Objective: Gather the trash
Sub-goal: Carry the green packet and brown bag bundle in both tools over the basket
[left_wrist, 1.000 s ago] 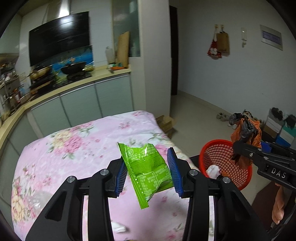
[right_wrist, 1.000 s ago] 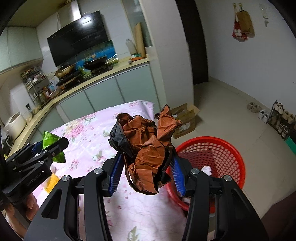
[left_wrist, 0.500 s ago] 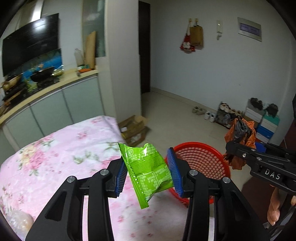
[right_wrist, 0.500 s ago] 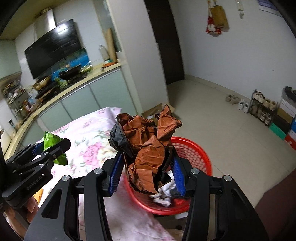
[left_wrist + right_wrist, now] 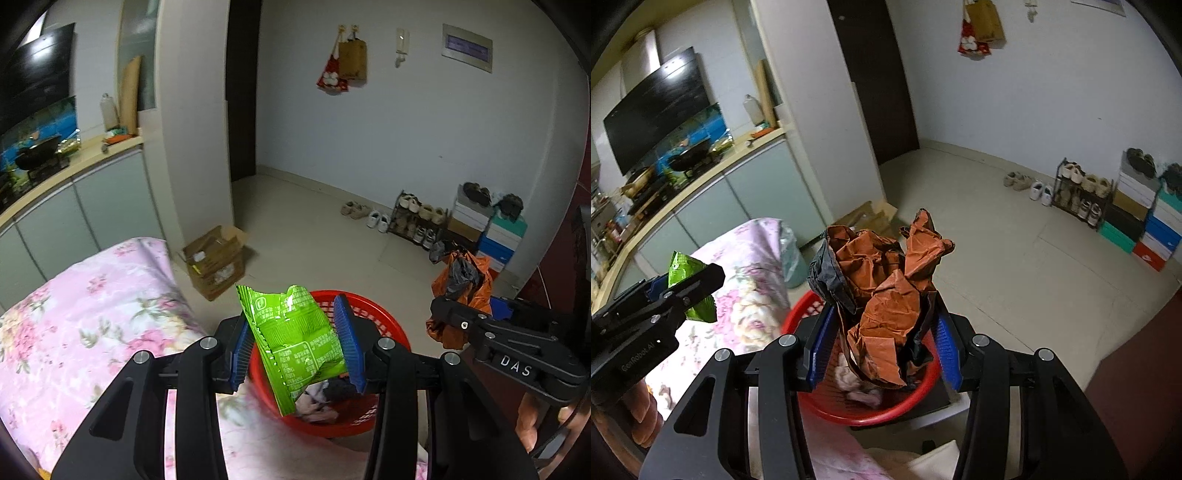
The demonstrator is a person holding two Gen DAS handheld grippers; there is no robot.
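Trash basket (image 5: pixel 384 321): only right wrist shows its black stand (image 5: pixel 940 400).

Green wrapper (image 5: pixel 295 339) — red basket (image 5: pixel 384 325) — pink floral cloth (image 5: pixel 103 314)

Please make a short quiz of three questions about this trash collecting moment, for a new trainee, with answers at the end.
1. True or false: the left gripper is shut on a green snack wrapper.
2. What does the right gripper hold? A) crumpled orange-brown wrapper B) white shoe C) glass bottle
3. Fill in: behind both grippers in the views lies a red ____ that already has some trash in it.

Key: 1 true. 2 A, the crumpled orange-brown wrapper. 3 basket.
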